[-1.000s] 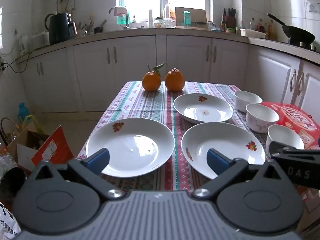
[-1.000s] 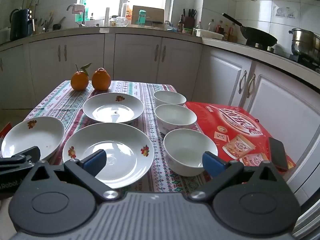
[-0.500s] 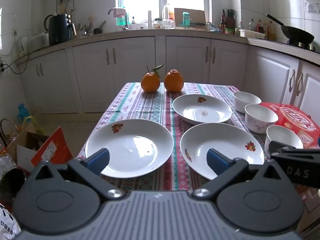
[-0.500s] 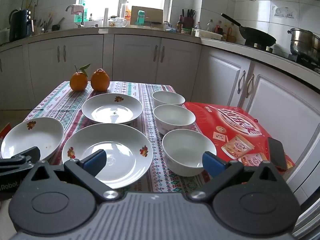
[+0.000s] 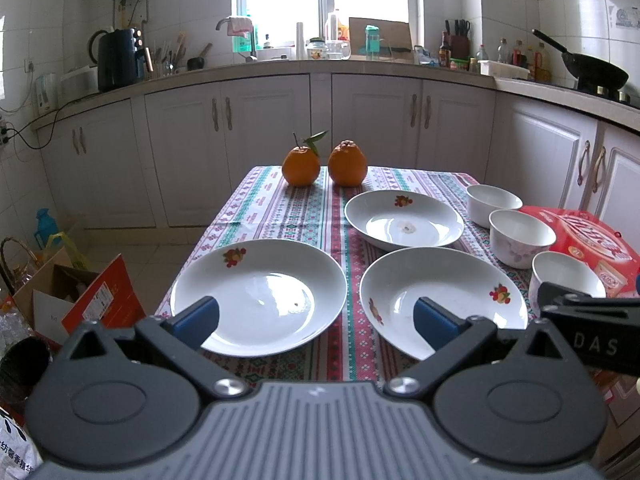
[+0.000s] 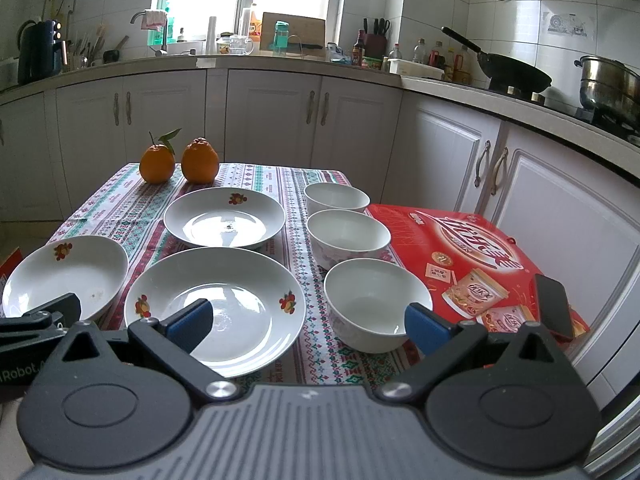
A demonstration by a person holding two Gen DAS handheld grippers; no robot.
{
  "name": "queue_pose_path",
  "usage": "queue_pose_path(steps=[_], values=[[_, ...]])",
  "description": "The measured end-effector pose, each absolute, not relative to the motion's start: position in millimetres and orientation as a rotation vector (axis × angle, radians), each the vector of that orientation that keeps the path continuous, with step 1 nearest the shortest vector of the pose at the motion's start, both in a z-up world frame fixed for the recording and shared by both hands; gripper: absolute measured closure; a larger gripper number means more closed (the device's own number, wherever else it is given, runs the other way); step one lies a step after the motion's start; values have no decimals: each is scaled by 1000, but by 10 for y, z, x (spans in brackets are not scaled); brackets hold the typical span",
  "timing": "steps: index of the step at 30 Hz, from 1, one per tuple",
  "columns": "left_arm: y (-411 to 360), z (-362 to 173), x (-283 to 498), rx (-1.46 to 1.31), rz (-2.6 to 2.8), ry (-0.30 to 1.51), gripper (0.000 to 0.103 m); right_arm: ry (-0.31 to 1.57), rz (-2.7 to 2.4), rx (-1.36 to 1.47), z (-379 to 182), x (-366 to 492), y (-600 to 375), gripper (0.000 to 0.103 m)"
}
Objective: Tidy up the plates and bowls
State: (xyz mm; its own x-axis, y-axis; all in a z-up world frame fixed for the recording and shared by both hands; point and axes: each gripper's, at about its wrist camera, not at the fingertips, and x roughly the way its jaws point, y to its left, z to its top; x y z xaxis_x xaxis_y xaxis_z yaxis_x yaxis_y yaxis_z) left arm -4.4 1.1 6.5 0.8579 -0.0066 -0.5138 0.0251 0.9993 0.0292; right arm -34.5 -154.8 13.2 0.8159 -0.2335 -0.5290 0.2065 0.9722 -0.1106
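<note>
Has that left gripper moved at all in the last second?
Barely. In its own view the oranges sit slightly lower and further left than before, so the left gripper has drifted a little; jaws open, empty.

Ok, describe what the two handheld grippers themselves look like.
Both match: the left gripper and right gripper have blue finger pads on black angular linkage arms with silver pivot screws, round black housings and a ribbed grey body. White lettering marks each one's side.
</note>
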Motion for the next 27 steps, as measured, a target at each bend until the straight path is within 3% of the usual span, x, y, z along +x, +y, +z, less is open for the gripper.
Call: queue_pose_path(steps=[27], values=[[21,84,-55,36,-17,538,1,570,-237,-45,157,-376,-1559,0]])
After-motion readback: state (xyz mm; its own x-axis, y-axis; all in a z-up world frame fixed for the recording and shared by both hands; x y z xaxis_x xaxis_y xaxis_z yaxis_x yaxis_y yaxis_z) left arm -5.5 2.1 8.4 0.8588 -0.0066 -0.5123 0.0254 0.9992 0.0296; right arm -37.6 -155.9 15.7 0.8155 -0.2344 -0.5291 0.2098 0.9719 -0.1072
